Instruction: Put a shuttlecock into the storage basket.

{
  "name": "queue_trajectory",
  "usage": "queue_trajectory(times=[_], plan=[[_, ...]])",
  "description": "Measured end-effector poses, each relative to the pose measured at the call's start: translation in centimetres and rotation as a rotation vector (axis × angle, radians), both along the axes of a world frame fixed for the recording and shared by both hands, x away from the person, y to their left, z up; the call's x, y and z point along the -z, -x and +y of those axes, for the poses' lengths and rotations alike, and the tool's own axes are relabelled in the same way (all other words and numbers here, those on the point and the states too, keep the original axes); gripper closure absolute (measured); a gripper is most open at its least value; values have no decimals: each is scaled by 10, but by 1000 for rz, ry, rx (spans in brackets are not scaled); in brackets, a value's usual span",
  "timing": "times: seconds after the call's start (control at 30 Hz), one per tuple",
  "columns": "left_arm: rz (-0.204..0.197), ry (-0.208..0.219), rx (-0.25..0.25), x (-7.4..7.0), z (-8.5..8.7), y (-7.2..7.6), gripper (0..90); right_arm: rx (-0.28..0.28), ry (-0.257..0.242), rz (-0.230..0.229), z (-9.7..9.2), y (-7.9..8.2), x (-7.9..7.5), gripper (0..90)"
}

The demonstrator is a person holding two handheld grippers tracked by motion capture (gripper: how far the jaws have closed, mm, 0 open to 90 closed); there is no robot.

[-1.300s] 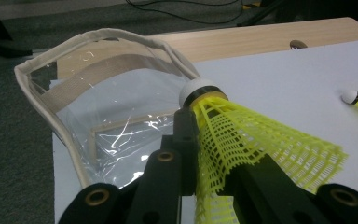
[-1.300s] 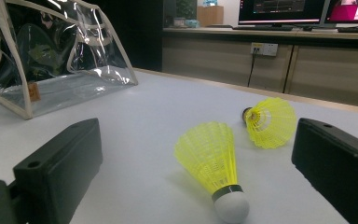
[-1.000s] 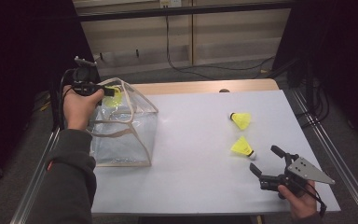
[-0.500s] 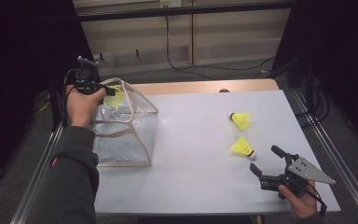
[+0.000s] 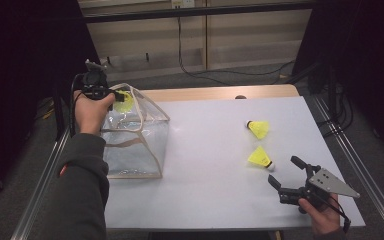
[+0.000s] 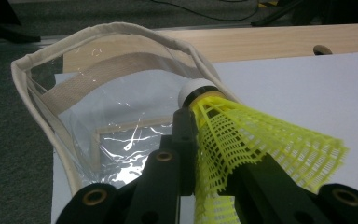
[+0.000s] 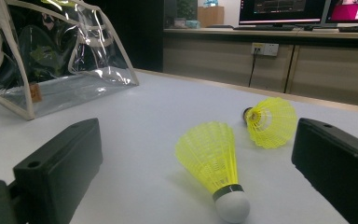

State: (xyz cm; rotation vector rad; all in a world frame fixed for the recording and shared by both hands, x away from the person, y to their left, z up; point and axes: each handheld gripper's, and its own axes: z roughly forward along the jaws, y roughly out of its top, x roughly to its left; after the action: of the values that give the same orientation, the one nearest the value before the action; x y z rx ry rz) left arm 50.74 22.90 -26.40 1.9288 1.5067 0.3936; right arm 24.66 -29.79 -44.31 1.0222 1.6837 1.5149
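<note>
Shuttle (image 6: pixel 242 140) clamped by skirt in L gripper (image 5: pixel 111 93), held over bag (image 5: pixel 135 135) mouth. R gripper (image 5: pixel 284 174) wide, empty. Risk: soft rim could be clipped, shuttle dropped outside.

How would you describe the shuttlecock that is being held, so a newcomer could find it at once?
Start at the clear bag on the left of the white table. Above its open top, the left gripper pinches a yellow shuttlecock. The other two shuttlecocks lie loose on the table.
</note>
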Motion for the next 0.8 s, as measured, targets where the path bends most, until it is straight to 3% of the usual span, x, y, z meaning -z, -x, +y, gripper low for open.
queue_trajectory(times=[0.17,0.5,0.8], plan=[[-16,-15,-17,2,1,-3,728,-3,-1,-1,0,0,0,17],[-13,-4,-8,0,1,0,683,-2,0,-5,0,0,0,17],[-24,33,10,-6,4,6,623,2,0,-6,-1,1,0,17]])
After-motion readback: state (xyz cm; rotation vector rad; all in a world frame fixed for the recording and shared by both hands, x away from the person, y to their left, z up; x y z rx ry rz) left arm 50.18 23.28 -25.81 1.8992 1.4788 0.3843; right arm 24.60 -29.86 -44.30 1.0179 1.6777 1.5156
